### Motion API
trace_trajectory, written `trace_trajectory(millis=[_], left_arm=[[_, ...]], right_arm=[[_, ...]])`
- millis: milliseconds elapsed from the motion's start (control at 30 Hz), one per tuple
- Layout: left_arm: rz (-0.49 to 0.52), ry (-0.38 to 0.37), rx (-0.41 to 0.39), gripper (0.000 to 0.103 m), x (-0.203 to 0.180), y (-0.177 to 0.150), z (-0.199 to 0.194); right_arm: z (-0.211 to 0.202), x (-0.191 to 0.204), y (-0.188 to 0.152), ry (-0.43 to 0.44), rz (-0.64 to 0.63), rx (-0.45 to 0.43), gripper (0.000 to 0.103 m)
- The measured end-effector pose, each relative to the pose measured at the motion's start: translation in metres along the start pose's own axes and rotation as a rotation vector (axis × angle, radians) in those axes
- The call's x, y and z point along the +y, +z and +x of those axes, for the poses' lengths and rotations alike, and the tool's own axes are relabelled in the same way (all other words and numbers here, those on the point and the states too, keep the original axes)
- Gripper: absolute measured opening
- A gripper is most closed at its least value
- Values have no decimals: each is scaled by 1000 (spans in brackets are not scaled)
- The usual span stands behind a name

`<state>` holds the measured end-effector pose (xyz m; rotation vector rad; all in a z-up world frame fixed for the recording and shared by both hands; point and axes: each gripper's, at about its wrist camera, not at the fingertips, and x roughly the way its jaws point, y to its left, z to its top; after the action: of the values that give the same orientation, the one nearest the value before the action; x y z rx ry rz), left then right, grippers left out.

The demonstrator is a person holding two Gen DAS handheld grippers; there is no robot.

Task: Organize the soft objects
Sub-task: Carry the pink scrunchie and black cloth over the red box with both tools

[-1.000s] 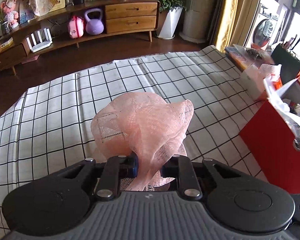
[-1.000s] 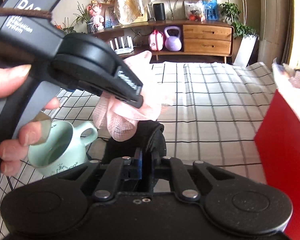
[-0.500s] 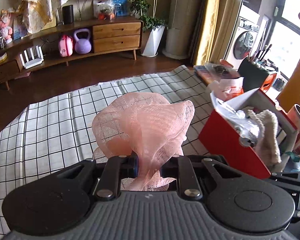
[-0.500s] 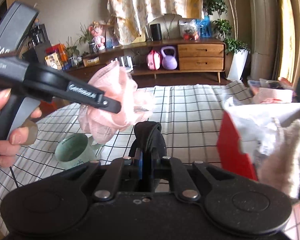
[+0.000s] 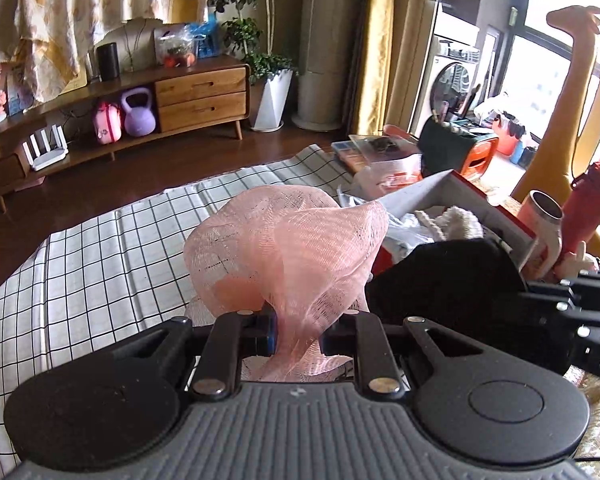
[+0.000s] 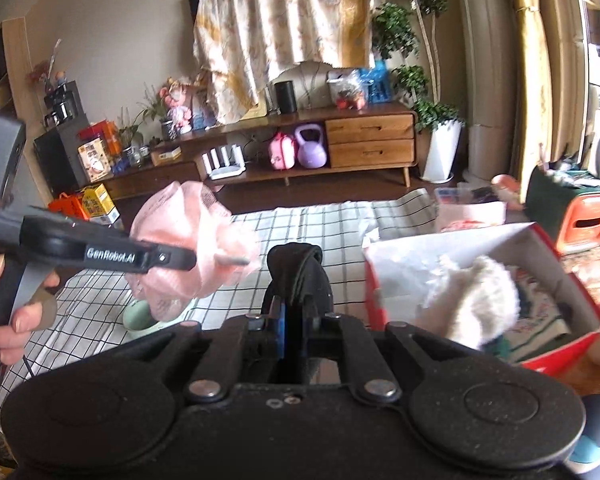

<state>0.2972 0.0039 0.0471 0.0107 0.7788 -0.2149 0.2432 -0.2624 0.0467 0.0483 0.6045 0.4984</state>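
Left hand-held gripper (image 5: 296,334) still pinching pink mesh pouf (image 5: 288,256), right hand-held gripper (image 6: 296,320) still clamping black cloth (image 6: 298,276), red box (image 6: 556,276) now nearer

The right gripper (image 6: 296,320) is clamped on a dark folded cloth (image 6: 298,276) that stands up between its jaws. To the left, the left gripper (image 6: 204,258) holds a pink mesh puff (image 6: 180,248) above a pale green mug (image 6: 140,318) on the checked tablecloth (image 6: 320,224). At right, a red box (image 6: 580,300) holds a white fluffy item (image 6: 476,300).
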Motion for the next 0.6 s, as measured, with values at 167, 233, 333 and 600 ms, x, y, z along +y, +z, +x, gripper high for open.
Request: trace_trajectory(millis=[167,233,333,600], left_arm=[[38,-20,-20,18,-31,2,-18],[55,-32,-30,18,-43,5,-22],[82,-51,-42,18,-64,9,-27],[144,-110,-52,18,-121,18,-22]], right_arm=[[-26,-18,6,-36,20,-36,6],[-37,-28,8,-50,29,-56,6],[-48,-42,11,-79,42,-80,6],[-62,-93,16,-169,95,-120,6]])
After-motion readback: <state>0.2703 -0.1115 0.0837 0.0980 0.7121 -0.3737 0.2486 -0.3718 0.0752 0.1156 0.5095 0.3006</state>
